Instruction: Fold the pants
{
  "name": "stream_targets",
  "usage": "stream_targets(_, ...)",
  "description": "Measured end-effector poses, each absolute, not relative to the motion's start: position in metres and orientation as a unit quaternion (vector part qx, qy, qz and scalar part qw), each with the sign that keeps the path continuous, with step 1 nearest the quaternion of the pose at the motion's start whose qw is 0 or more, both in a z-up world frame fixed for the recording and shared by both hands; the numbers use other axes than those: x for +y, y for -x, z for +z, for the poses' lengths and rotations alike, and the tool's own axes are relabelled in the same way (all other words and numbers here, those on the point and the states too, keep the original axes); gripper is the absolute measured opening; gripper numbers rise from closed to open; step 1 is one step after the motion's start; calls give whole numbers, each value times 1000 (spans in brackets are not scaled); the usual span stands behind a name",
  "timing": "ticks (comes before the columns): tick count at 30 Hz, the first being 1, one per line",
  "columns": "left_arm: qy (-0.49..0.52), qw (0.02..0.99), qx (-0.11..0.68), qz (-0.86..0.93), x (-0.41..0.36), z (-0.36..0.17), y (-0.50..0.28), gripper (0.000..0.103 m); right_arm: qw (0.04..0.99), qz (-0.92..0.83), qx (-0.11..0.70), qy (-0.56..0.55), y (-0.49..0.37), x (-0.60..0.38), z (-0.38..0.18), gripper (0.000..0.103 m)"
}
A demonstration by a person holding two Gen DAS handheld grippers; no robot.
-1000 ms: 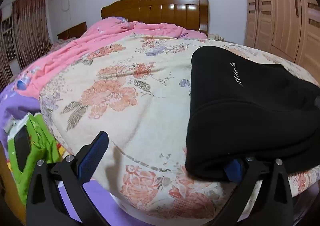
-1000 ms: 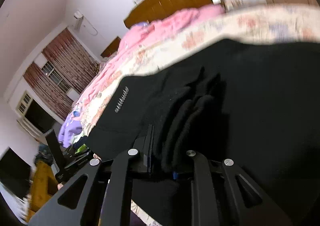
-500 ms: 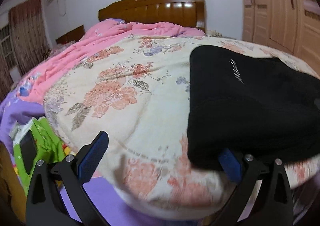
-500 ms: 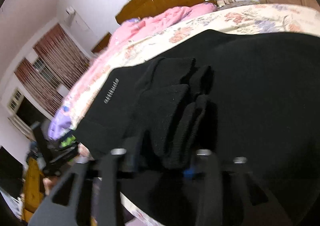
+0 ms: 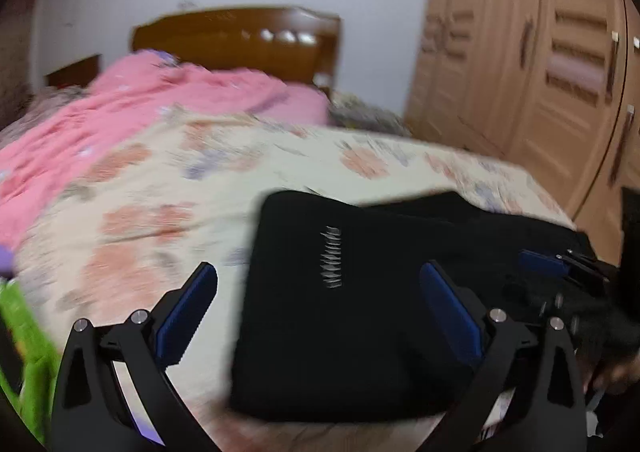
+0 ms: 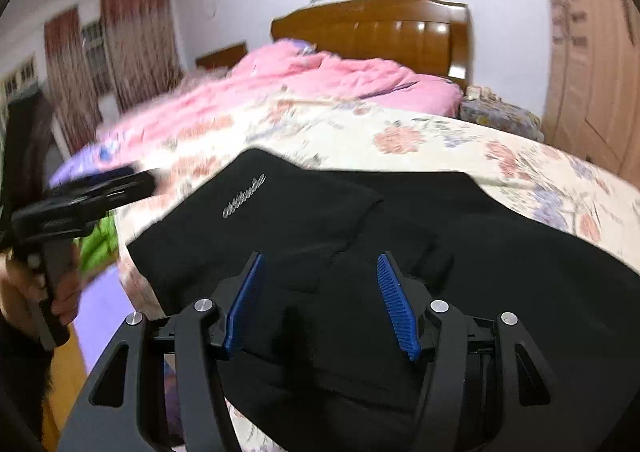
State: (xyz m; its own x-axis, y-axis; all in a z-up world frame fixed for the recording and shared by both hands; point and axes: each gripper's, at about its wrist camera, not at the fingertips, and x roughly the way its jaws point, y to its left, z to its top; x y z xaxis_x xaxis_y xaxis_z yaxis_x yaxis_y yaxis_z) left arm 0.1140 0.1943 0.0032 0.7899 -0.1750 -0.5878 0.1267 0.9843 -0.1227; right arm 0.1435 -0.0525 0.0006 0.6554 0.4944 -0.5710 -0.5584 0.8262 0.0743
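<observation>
The black pants (image 5: 360,312) lie folded on the floral bedspread (image 5: 168,212) near the bed's front edge, white lettering (image 5: 332,256) facing up. My left gripper (image 5: 320,284) is open and empty, raised above the pants' left part. My right gripper (image 6: 320,268) is open and empty, just above a bunched fold of the pants (image 6: 352,252). The right gripper also shows in the left wrist view (image 5: 560,264). The left gripper shows in the right wrist view (image 6: 112,184), held off the bed's left side.
A pink quilt (image 6: 320,76) lies bunched toward the wooden headboard (image 6: 372,32). A wooden wardrobe (image 5: 540,64) stands to the right. A green item (image 5: 24,332) and purple cloth (image 6: 100,300) lie at the bed's left front.
My right gripper has opened and let go of the pants' bunched fold. My left gripper has come out from under the pants' edge, risen and turned right. The pants rest on the bed.
</observation>
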Motion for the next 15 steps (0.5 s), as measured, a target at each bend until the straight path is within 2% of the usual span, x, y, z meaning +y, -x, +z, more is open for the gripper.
stream_targets(4,14,918,391,-65,173,-48,-150,101,897,269,323,138,-140,-36,-31,58)
stream_targets(7,-22,923,379,-64,169,-63,-142,101,900,282,310,123,-134,-49,-43,59)
stream_targets(9,-15,918,392,-60,171,-56,-142,101,899,283,312,117,-134,-52,-44,60)
stream_targets(13,34,939,332,-88,173,3,-151,101,900,284,313,106,-136,-52,-43,60)
stream_targets(15,47,937,326,-119,167,21,-168,101,900,284,313,107,-134,-52,-43,60)
